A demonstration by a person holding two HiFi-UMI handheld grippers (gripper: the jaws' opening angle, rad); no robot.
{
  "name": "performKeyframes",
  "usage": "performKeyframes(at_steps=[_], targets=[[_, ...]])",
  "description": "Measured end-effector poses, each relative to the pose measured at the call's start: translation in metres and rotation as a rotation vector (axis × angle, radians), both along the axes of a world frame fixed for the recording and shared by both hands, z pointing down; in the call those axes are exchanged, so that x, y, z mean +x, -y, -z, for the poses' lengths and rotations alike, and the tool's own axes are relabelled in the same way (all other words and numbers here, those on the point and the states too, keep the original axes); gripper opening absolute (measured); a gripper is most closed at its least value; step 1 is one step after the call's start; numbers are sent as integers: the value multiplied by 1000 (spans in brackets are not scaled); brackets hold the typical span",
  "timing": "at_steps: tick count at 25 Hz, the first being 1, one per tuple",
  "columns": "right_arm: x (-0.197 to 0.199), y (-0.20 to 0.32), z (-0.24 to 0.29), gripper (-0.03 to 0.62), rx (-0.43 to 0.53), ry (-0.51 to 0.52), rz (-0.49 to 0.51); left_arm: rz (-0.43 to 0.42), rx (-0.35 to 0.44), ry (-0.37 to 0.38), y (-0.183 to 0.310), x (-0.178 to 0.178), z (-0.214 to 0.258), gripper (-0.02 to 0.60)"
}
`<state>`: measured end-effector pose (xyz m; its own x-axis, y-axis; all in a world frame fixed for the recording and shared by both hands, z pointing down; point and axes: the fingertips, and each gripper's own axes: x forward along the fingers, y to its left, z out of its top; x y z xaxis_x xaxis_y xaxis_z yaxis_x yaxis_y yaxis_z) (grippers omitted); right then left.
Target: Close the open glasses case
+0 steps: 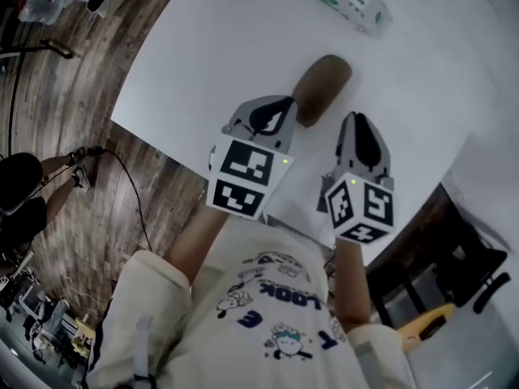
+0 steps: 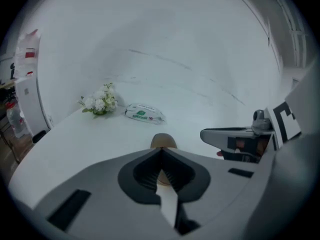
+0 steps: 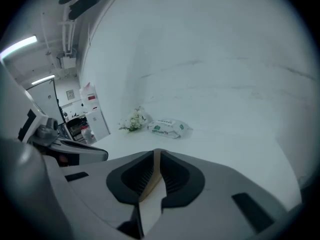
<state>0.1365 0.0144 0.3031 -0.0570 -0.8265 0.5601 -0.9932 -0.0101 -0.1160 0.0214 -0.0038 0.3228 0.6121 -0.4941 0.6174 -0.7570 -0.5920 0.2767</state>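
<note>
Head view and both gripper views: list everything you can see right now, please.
glasses case: one, brown, on the table just ahead of the grippers; looks closed
wet wipes pack: one, white with green print, far side of the table
flower bunch: one, white with green leaves, beside the pack
table: one, white
floor: brown wood pattern, beside the table
shirt: one, cream with cartoon print, on the person
left gripper: one, grey, jaws together, empty
right gripper: one, grey, jaws together, empty
</note>
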Motion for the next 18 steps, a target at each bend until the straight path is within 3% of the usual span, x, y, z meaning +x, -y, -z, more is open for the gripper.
performKeyframes(at_steps=[6, 18], targets=[[13, -6, 29, 34, 91, -72, -50, 41, 99, 13, 5, 5, 33, 2], [23, -22, 63, 32, 183, -48, -84, 90, 238, 35, -2, 8, 77, 2]])
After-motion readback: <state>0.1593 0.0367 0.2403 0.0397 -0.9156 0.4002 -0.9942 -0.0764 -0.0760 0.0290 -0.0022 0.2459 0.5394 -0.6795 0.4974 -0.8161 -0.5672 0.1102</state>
